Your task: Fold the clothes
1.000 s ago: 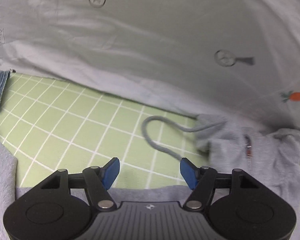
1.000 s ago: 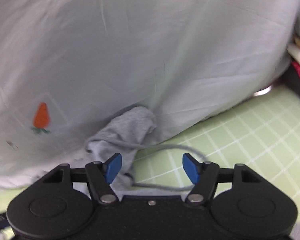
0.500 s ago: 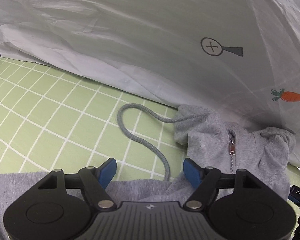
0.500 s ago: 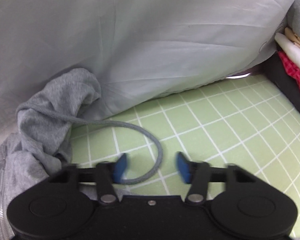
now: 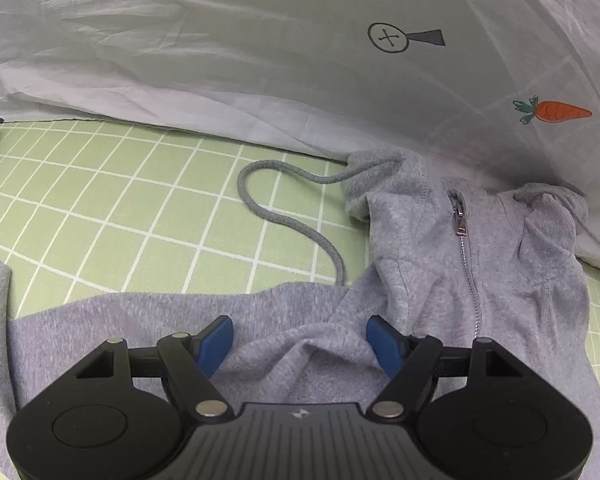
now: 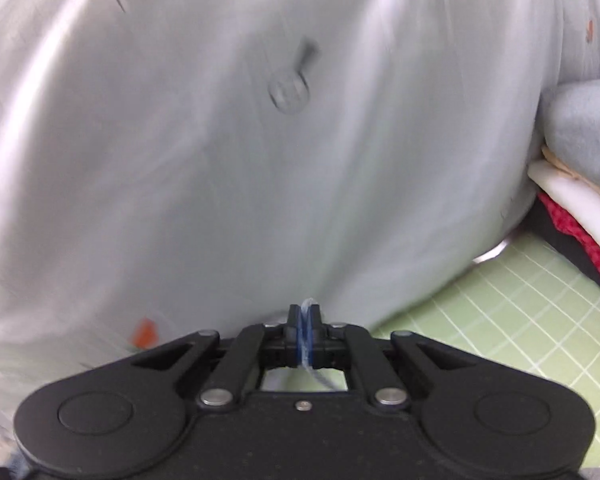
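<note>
Grey fleece zip hoodie (image 5: 440, 280) lies rumpled on the green gridded mat (image 5: 120, 208). Left hand-held gripper (image 5: 300, 344) gapes above it; right hand-held gripper (image 6: 305, 334) pinches something thin, seemingly its drawcord: draw gently.

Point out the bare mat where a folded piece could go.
Left wrist view: open green mat between the white sheet, the drawstring and the grey hoodie. Right wrist view: a smaller strip beside the stacked clothes.
</note>
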### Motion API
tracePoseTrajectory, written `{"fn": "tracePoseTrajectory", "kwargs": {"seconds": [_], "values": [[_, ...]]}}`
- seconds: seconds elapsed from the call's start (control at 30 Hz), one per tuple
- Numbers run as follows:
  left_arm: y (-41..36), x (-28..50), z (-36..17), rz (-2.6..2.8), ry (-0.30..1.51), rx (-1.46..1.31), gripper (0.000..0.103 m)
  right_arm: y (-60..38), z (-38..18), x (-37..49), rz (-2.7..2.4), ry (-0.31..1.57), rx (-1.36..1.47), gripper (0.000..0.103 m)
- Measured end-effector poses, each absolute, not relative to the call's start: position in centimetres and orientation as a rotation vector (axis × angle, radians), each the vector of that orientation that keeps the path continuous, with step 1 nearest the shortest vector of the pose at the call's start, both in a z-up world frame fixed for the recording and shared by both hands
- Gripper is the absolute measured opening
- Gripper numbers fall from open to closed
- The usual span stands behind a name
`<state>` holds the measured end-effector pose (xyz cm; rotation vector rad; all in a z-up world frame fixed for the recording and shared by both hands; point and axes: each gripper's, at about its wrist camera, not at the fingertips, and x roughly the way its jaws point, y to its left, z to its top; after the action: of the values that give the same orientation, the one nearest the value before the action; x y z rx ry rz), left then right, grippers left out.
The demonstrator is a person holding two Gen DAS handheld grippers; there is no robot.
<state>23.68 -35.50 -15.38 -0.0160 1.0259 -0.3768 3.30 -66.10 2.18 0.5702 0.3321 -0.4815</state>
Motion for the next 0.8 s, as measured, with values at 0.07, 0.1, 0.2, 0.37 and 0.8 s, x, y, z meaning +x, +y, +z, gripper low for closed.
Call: {"fn": "tracePoseTrajectory", "kwargs": {"seconds": [0.07,0.1,0.2,0.37,0.8], "values": [[-35.4,23.4,-15.4,-0.374,1.024,-0.007,0.074,-65.4,3.7,2.0,-0.430,0.286,0.582,0.003],[-35.4,23.2,-15.4,-0.374,1.023,-0.009,0.074,-65.1,3.9,1.7,-0.410,0.285,0.582,0.003],[-35.5,23.0,-15.1,-0.371,1.014,-0.010,0.074,-64.5,1.9,2.0,-0.367,0.397,0.633,0.003],[-35.1,23.1,-14.2,-0.361,0.982,-0.007,0.074,-62.8,-4.0,3.6,-0.370,0.731,0.603,0.023],[-38.0,26.6,-15.5,-0.396,0.959,0.059,0.051,-62.7,-7.0,4.4,-0.499,0.778,0.601,0.076]]}}
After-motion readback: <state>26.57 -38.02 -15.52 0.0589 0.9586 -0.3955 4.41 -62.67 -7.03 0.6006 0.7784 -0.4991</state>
